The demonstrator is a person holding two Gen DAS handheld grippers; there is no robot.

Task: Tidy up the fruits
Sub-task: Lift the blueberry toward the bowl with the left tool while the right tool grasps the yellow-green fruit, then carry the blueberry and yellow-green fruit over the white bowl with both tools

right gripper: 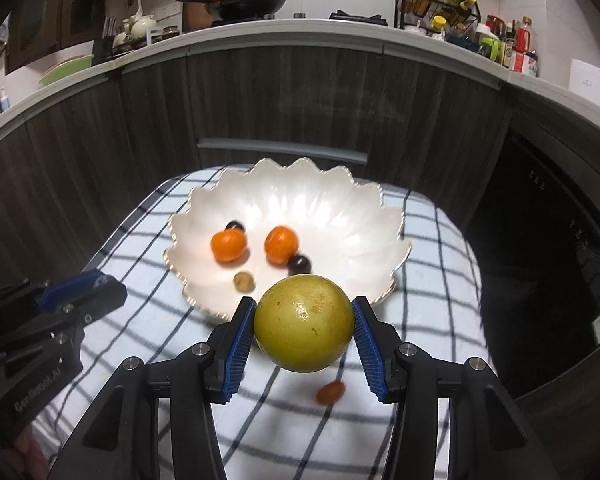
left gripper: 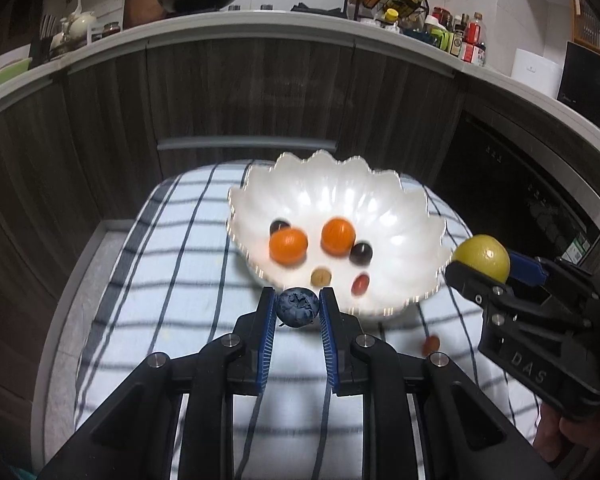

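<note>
The left gripper (left gripper: 298, 306) is clamped on a dark blue round blueberry (left gripper: 298, 307), above the checked cloth-covered surface (left gripper: 160, 280). The right gripper (right gripper: 304, 328) is clamped on a yellow-green round fruit (right gripper: 304, 328). Both hover beside the white scalloped bowl (right gripper: 340, 208), which contains two orange tangerines (right gripper: 229, 245).

Glossy pearly bowl (right gripper: 340, 208), checked cloth (right gripper: 428, 280), matt wood-grain cabinets (right gripper: 300, 92)

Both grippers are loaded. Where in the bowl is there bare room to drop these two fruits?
Bare room: the bowl's far and right half, beyond the two oranges. Crowded: the near left, where oranges, dark grapes and a tan grape cluster. On the cloth, one red tomato lies near the front.
</note>
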